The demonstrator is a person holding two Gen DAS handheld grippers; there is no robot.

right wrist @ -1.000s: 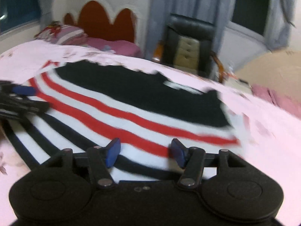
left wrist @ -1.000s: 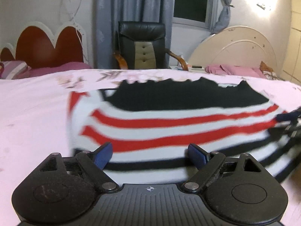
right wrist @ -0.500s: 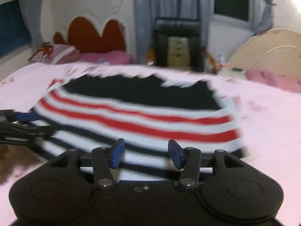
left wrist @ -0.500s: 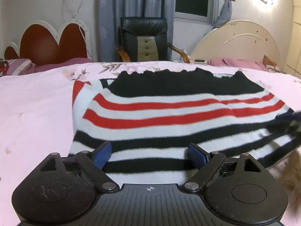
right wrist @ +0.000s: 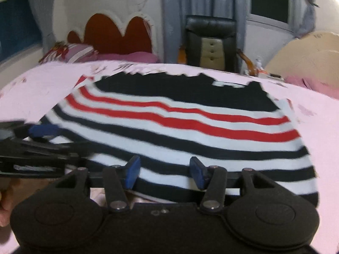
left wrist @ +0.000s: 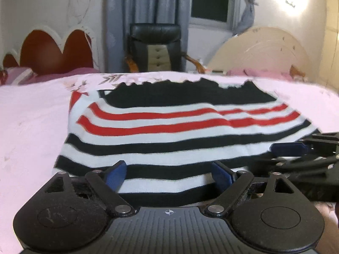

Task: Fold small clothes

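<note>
A small sweater (left wrist: 173, 124) (right wrist: 182, 127), black at the top with red, white and black stripes below, lies flat on the pink bed. My left gripper (left wrist: 169, 174) hovers wide open over the near hem, toward its left side, with nothing pinched. My right gripper (right wrist: 165, 171) is over the hem toward its right side. Its jaws are closing, with striped cloth lying between the blue pads, which stand apart. Each gripper shows in the other's view: the right gripper (left wrist: 296, 154) at the right edge, the left gripper (right wrist: 42, 146) at the left edge.
The pink floral bedsheet (left wrist: 31, 127) surrounds the sweater on all sides. Beyond the bed stand a black office chair (left wrist: 155, 46), a red and white headboard (left wrist: 48, 50) with pillows, grey curtains and a cream headboard (left wrist: 260, 53). A hand (right wrist: 5, 203) shows at the lower left.
Both grippers have drawn back toward the near hem, so more black stripes show. They now sit closer together. The right jaws have narrowed; the left jaws stay wide.
</note>
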